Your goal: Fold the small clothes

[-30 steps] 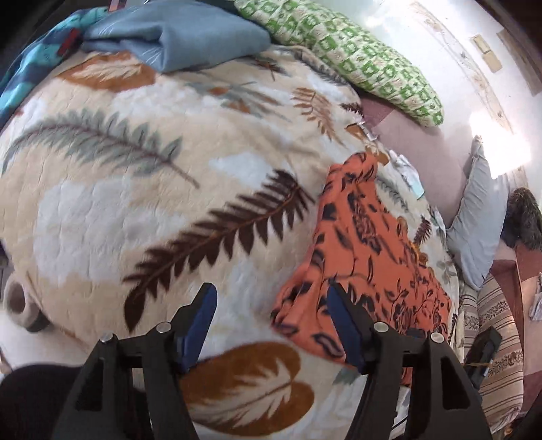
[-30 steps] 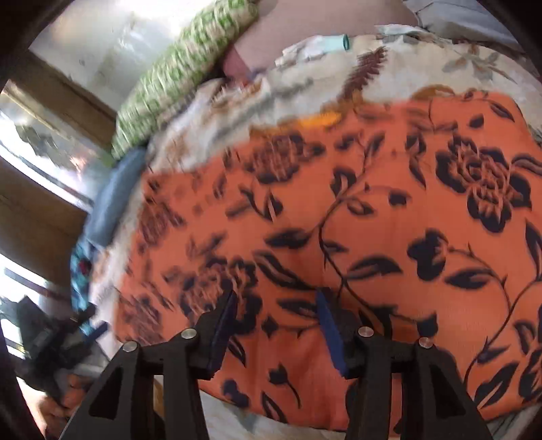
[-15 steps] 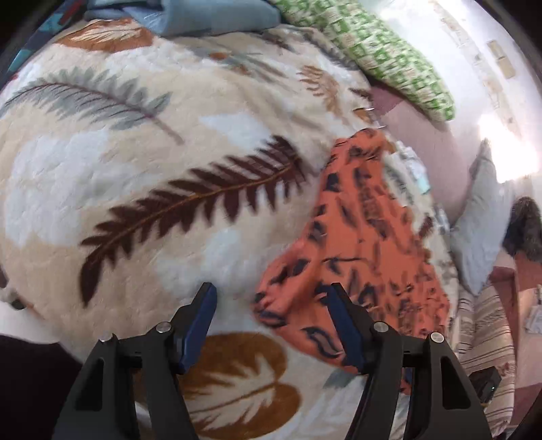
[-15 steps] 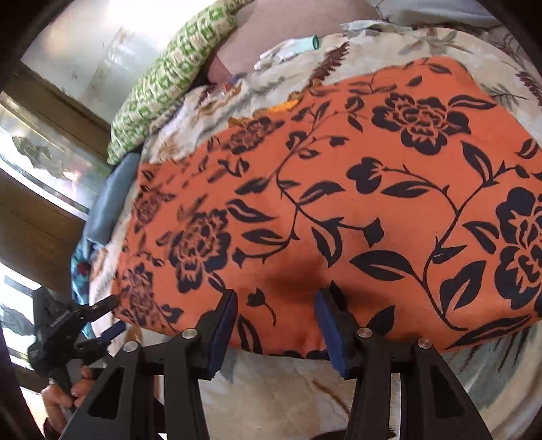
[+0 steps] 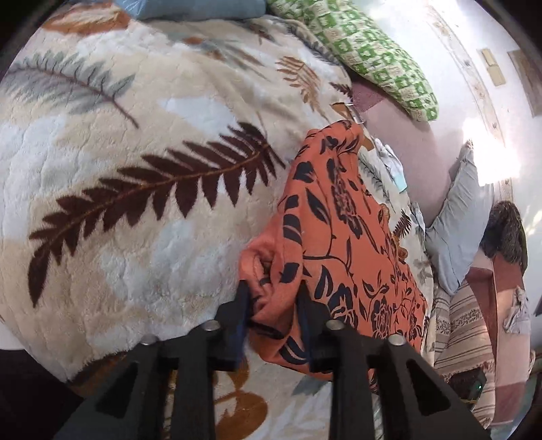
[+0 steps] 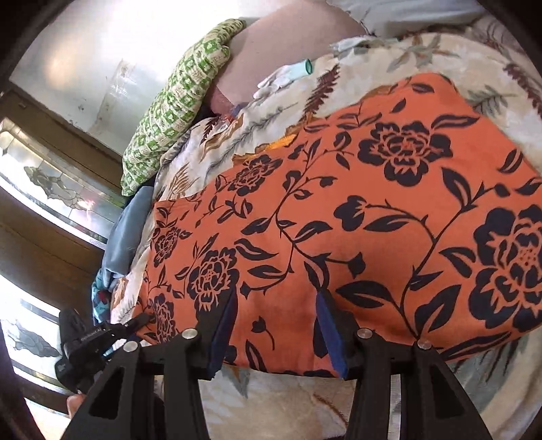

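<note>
An orange cloth with dark flowers (image 5: 338, 237) lies spread on a leaf-patterned blanket (image 5: 135, 169). My left gripper (image 5: 272, 301) is at the cloth's near corner. Its jaws are closing, and the corner is bunched into folds between the blue pads. In the right wrist view the same orange cloth (image 6: 372, 220) fills the middle. My right gripper (image 6: 276, 314) stands open over its near edge, with flat cloth between the fingers and no fold pinched. The left gripper's black body (image 6: 88, 338) shows at the cloth's far left corner.
A green checked pillow (image 5: 372, 61) and a folded blue cloth (image 5: 203, 6) lie at the blanket's far side. A grey pillow (image 5: 464, 216) and striped fabric (image 5: 457, 325) are to the right. A pale glove (image 6: 284, 76) rests beyond the orange cloth.
My left gripper came down onto the cloth's corner and its jaws narrowed around it, bunching the fabric. My right gripper slid along the cloth's near edge with the same jaw width.
</note>
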Demonstrator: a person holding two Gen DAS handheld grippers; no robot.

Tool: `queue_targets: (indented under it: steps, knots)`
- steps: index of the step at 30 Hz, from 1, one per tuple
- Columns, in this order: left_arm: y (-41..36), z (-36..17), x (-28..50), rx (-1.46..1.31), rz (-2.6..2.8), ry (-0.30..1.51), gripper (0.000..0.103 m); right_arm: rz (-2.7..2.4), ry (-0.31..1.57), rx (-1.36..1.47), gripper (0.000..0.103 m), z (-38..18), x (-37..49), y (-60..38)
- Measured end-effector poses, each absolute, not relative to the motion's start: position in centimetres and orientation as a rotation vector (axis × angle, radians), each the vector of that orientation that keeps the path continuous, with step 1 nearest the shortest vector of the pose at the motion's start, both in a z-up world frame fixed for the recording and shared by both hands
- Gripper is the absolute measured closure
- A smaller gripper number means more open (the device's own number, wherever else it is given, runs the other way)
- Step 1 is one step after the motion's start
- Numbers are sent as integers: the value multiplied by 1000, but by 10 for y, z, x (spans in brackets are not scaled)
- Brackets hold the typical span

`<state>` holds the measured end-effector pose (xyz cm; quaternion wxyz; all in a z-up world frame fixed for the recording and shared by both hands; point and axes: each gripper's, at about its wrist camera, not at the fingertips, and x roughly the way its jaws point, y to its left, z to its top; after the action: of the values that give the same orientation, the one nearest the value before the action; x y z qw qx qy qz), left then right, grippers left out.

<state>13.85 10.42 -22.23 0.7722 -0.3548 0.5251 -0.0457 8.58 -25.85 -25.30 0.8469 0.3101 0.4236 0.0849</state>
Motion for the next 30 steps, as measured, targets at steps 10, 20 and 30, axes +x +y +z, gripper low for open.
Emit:
queue_targets:
  steps: [10,20,30]
  knots:
    - [86,-204,142,-652,-97,1073,90,168,853,681,51,-249,85,-274]
    - [-42,-87,147,-317,-445,853,90,57,765,875,51,-251,66,-337]
    - [-256,-100,147,-182,-800,933,90,-88,559,1208,51,-260,9,-439]
